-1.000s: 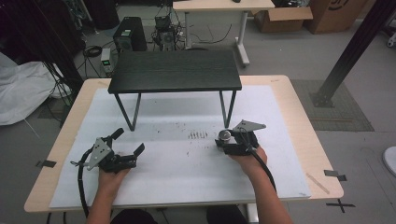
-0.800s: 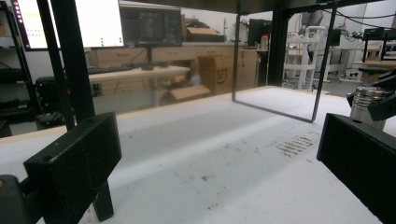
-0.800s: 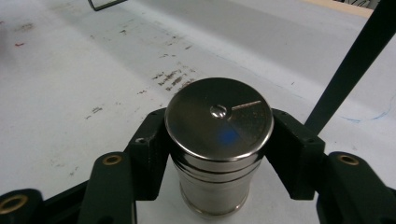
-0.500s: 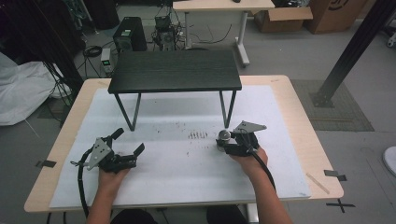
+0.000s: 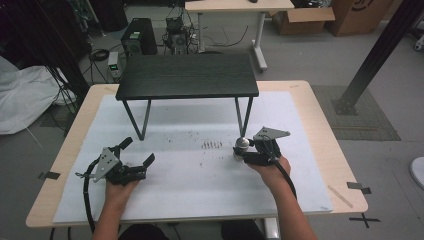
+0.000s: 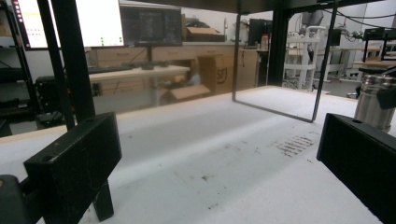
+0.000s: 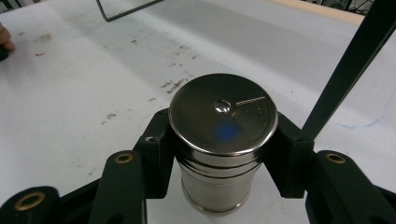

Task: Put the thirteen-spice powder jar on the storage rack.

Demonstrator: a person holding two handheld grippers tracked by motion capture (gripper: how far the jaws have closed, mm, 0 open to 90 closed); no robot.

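A steel shaker can (image 7: 223, 135) with a flat lid stands upright on the white mat, and my right gripper (image 7: 223, 154) is shut on its sides. From above, the can (image 5: 242, 145) sits near the small black table's right legs, with the right gripper (image 5: 246, 152) behind it in a hand. In the left gripper view the can (image 6: 377, 100) stands at the far right edge. My left gripper (image 5: 137, 151) rests open on the mat at the front left, nothing between its two black jaws. It is the same in its own view (image 6: 219, 154).
A small black table (image 5: 187, 75) on thin metal legs stands at the back of the white mat (image 5: 200, 170). Its right legs (image 5: 243, 116) are close to the can. Dark smudges (image 5: 212, 145) mark the mat's middle. The wooden tabletop edge (image 5: 340, 150) runs around the mat.
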